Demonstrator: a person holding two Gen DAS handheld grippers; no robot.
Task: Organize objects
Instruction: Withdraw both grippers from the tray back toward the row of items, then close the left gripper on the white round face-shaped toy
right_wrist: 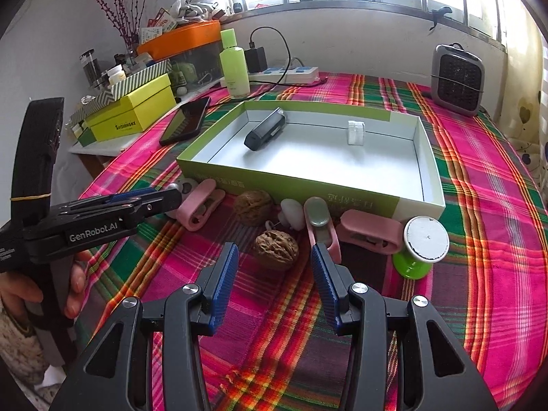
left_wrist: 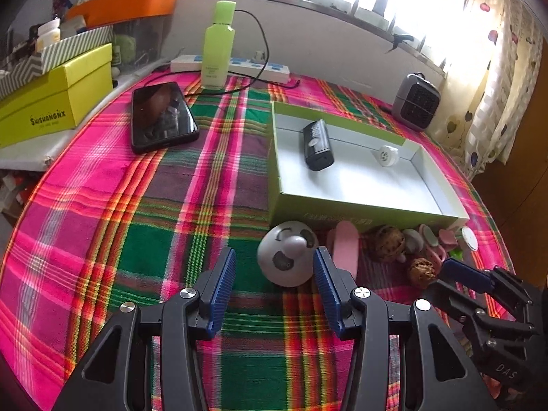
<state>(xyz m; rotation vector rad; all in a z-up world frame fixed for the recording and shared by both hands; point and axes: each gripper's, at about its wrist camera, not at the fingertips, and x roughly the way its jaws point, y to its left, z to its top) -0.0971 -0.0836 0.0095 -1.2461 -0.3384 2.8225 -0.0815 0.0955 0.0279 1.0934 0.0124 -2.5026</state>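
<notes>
- A pink, green and orange plaid cloth covers the counter, which runs up to a white wall under a bright window at the top of both views.
- The open green tray sits right of centre in the left wrist view, holding a black device and a small white cap near its far wall.
- Along the tray's near wall lies a row of loose things: a grey round face toy, pink clips, two walnuts, a white pebble and a green spool.
- Left tongs are spread, the face toy just ahead between the tips, not pinched.
- Right tongs are spread, one walnut lying between the tips, untouched.
- In the upper left of the frame, a phone, a lime bottle and a power strip line the far edge; a grey heater stands at upper right.
- Bare cloth fills the lower left of the left wrist view; yellow boxes crowd the left edge.
</notes>
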